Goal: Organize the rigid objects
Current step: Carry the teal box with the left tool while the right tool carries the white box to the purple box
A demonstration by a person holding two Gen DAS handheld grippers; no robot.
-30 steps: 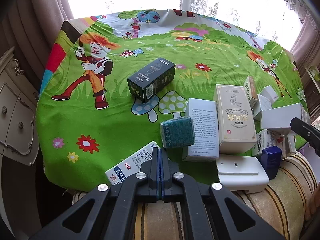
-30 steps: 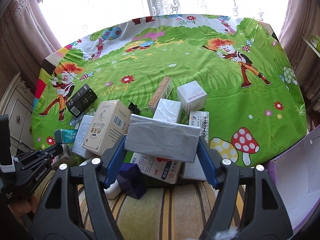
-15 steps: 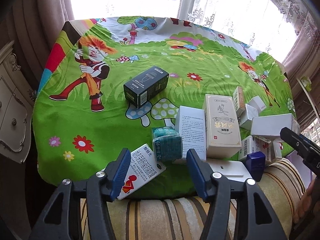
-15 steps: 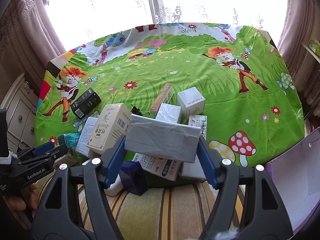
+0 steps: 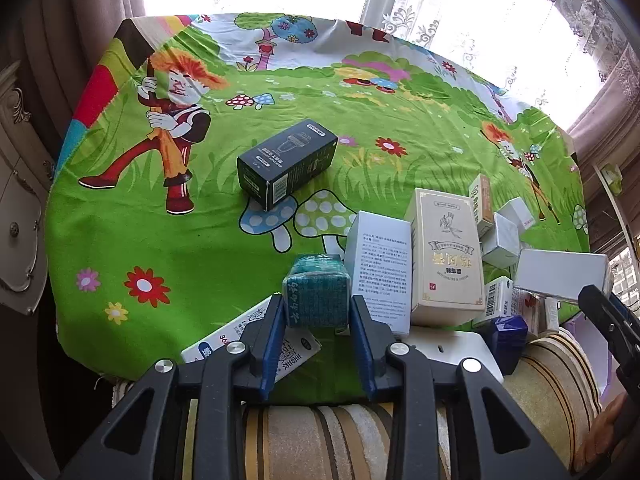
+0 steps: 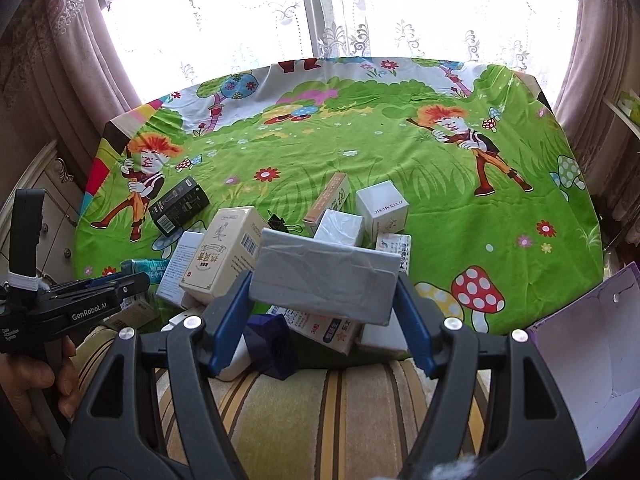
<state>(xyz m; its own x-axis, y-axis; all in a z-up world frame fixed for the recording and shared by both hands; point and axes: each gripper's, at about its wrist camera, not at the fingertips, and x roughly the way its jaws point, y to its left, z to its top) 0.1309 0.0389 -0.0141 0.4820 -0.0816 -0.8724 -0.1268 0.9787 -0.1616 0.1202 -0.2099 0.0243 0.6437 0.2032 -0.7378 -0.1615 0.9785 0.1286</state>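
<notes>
My left gripper (image 5: 317, 320) has its jaws part open around the teal box (image 5: 316, 291), a blue pad on either side of it; pads look right against the box sides but I can't tell if they press. Teal box sits at the near edge of the worktop (image 5: 200, 248), partly over a white-and-blue flat carton (image 5: 256, 342). Just right of it lies a white text-printed box (image 5: 380, 272), and next to that a cream box with gold lettering (image 5: 448, 256).

My right gripper (image 6: 324, 300) has its jaws wide and clamped on the ends of a long grey-white box (image 6: 326, 276), held lifted and slightly tilted above the pile. Under it: a dark blue small box (image 6: 274, 344), a red-and-white printed carton (image 6: 328, 330), a white plastic piece (image 6: 234, 356).

Behind the pile: a white cube box (image 6: 382, 210), a silver-wrapped box (image 6: 340, 228), a tan narrow box (image 6: 328, 198), a black binder clip (image 6: 280, 222). A black box (image 5: 288, 162) lies alone, well apart to the left on the green cartoon cloth.

Purple-edged open carton (image 6: 592, 360) sits at the far right, off the worktop. Striped cushion (image 6: 320, 412) runs along the near edge.
</notes>
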